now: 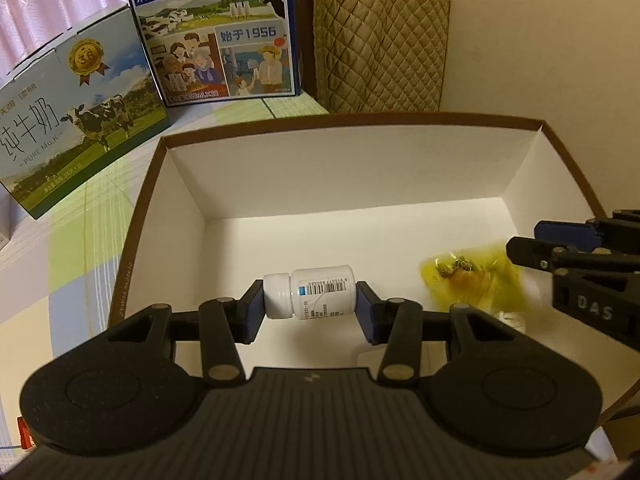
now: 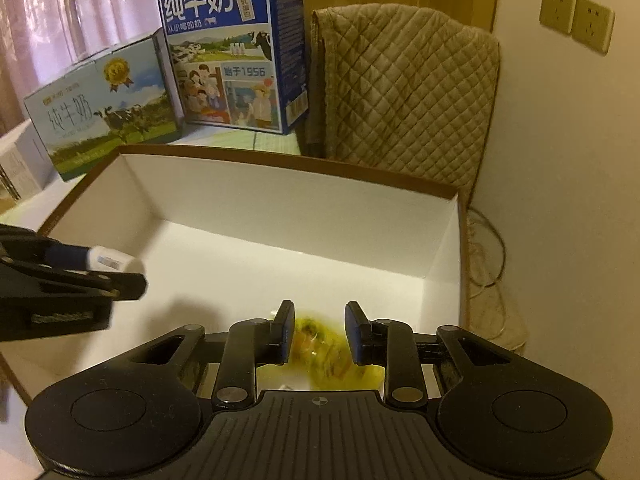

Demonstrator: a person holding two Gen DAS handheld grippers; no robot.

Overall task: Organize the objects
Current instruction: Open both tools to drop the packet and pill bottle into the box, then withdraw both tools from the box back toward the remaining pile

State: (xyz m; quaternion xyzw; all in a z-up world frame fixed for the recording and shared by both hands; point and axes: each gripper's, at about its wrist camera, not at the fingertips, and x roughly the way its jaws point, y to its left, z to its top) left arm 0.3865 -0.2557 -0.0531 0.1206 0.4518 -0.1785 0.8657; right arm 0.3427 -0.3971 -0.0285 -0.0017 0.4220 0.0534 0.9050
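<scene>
Item: white pill bottle (image 1: 310,294) — clamped end-to-end in your left gripper (image 1: 310,308); lower flat into white box (image 1: 344,168) before releasing. Right gripper (image 2: 316,332) — jaws parted, over yellow packet (image 2: 320,348).

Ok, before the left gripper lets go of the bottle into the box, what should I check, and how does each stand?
1. Bottle clamped end to end in left gripper: ok.
2. Bottle over the box interior: ok.
3. Floor below bottle bare: ok.
4. Yellow packet apart from bottle: ok.
5. Right gripper open, packet between its fingers: ok.
6. Bottle height above floor: cannot tell.
</scene>
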